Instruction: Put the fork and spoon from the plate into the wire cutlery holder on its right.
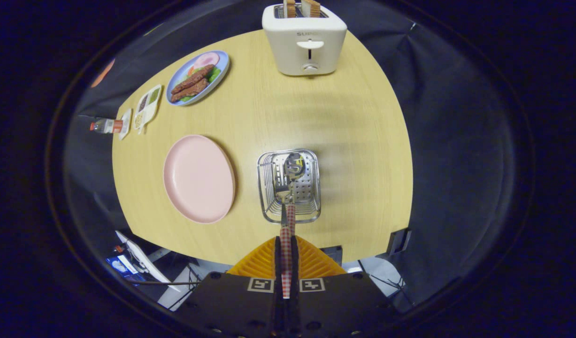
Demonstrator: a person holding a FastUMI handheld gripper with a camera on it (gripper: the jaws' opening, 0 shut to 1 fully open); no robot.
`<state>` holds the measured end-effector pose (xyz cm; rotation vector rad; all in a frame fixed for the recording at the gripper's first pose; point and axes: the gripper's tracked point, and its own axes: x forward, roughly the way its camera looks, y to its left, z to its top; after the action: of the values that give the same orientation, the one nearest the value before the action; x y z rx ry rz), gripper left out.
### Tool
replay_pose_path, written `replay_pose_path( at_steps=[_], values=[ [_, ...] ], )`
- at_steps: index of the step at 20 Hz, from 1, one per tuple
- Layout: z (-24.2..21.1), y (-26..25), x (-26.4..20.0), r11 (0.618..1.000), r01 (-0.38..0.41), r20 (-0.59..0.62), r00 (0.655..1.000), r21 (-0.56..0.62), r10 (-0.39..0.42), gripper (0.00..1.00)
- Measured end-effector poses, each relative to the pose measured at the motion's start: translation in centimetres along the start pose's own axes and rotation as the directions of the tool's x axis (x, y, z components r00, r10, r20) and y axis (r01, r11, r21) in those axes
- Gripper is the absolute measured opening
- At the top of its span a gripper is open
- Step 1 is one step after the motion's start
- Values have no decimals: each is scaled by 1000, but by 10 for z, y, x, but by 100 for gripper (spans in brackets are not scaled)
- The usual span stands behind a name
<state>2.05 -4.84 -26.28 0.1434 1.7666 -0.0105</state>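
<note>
The claw point(286, 256) is squeezed tight on a handle with a red and white check pattern, with both fingers point(277, 263) pressing on it. Two handles seem to run side by side there. I cannot tell if both are held. Just ahead of the claw, the fork point(282, 188) and the spoon point(295, 165) point head down into the wire cutlery holder point(311, 206), which stands on the bench point(353, 141). The pink plate point(198, 178) lies bare, just to the left of the holder. Far beyond the claw stands a white toaster point(304, 42) with bread in it. Far off to the left is a blue plate of food point(198, 77), then a small tray point(147, 106) and a bottle point(106, 126).
</note>
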Motion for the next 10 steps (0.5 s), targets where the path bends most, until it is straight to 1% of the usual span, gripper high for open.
replay_pose_path(
  at_steps=[5, 7, 9, 10],
  values=[
    [9, 6, 5, 1000, 19, -33, 999, 5, -19, 5],
    [12, 7, 8, 1000, 20, -37, 999, 14, -20, 8],
    [15, 7, 9, 999, 22, -36, 999, 27, -21, 10],
    [18, 9, 8, 1000, 9, -26, 1000, 30, -9, 12]
  ],
)
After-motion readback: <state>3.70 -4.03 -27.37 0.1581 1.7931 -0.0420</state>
